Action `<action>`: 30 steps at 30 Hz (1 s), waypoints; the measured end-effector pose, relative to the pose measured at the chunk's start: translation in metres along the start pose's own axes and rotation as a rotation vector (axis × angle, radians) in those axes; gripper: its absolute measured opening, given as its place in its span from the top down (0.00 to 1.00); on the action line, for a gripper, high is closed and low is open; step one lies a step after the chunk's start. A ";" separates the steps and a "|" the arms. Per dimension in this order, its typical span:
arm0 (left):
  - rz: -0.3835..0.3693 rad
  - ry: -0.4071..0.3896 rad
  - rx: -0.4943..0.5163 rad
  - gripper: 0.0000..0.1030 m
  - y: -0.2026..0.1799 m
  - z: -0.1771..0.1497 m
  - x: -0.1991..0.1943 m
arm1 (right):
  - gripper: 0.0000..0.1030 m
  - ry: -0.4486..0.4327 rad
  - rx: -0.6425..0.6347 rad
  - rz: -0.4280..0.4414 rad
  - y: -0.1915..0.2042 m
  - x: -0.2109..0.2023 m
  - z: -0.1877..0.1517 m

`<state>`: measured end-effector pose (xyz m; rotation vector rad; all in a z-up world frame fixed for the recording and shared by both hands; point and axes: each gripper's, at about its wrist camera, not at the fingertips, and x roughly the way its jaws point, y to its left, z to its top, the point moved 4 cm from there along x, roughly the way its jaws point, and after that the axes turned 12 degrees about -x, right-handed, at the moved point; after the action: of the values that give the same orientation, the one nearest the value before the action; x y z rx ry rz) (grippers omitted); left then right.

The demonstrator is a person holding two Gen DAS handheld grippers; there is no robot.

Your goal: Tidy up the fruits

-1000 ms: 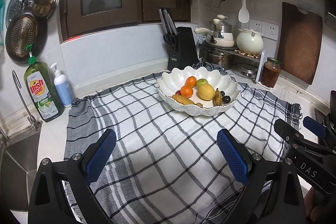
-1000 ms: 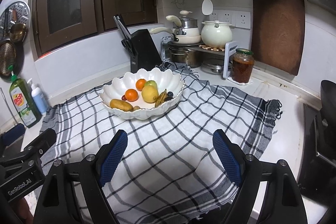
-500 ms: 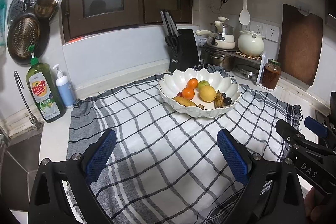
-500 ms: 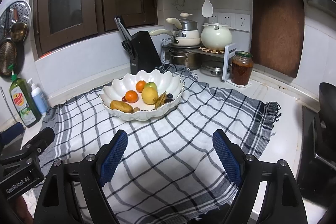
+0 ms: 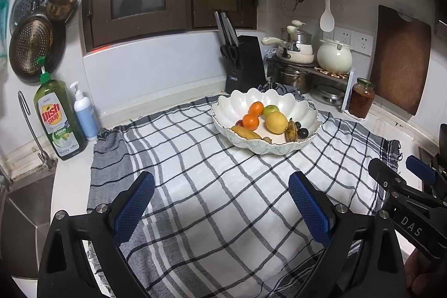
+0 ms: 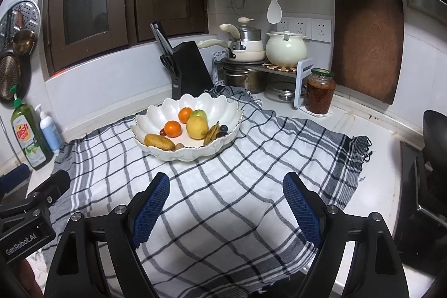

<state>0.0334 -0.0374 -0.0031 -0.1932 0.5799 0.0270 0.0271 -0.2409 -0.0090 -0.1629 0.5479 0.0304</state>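
Two grippers, my left (image 5: 220, 203) and right (image 6: 223, 203), hang with jaws spread wide, gripping nothing, over the checked cloth (image 6: 223, 214). Ahead of both, well beyond the fingertips, the bowl (image 6: 167, 113) sits on that cloth, holding the fruits (image 6: 197, 127). Farther back stands a knife block (image 5: 245, 63).

A white scalloped bowl (image 6: 156, 113) stood on the checked cloth (image 6: 223, 200), holding two oranges (image 6: 173, 128), a yellow lemon (image 6: 197, 127), a green apple (image 6: 199, 113), bananas (image 6: 159, 142) and dark grapes (image 6: 223, 128).
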 end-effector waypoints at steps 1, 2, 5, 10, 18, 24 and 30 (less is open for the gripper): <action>0.000 0.002 -0.001 0.05 0.000 0.000 0.000 | 0.19 -0.001 -0.002 0.000 0.000 0.000 0.000; 0.001 0.002 -0.001 0.05 0.001 0.000 0.000 | 0.19 -0.001 -0.005 -0.003 -0.001 0.000 0.000; 0.000 0.001 0.000 0.05 0.000 0.000 0.000 | 0.19 -0.001 -0.004 -0.002 -0.003 -0.001 0.002; 0.003 0.003 0.004 0.05 0.000 -0.001 0.001 | 0.19 -0.001 -0.003 -0.003 -0.003 -0.001 0.001; -0.016 0.027 0.003 0.05 -0.002 -0.005 0.003 | 0.19 0.000 -0.003 -0.002 -0.005 -0.001 0.002; -0.010 0.036 0.004 0.05 -0.003 -0.006 0.004 | 0.19 -0.002 -0.005 -0.001 -0.007 -0.001 0.002; -0.001 0.026 0.001 0.05 -0.002 -0.006 0.004 | 0.19 -0.001 -0.005 -0.001 -0.006 0.000 0.001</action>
<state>0.0336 -0.0407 -0.0094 -0.1933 0.6062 0.0233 0.0281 -0.2470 -0.0068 -0.1684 0.5472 0.0313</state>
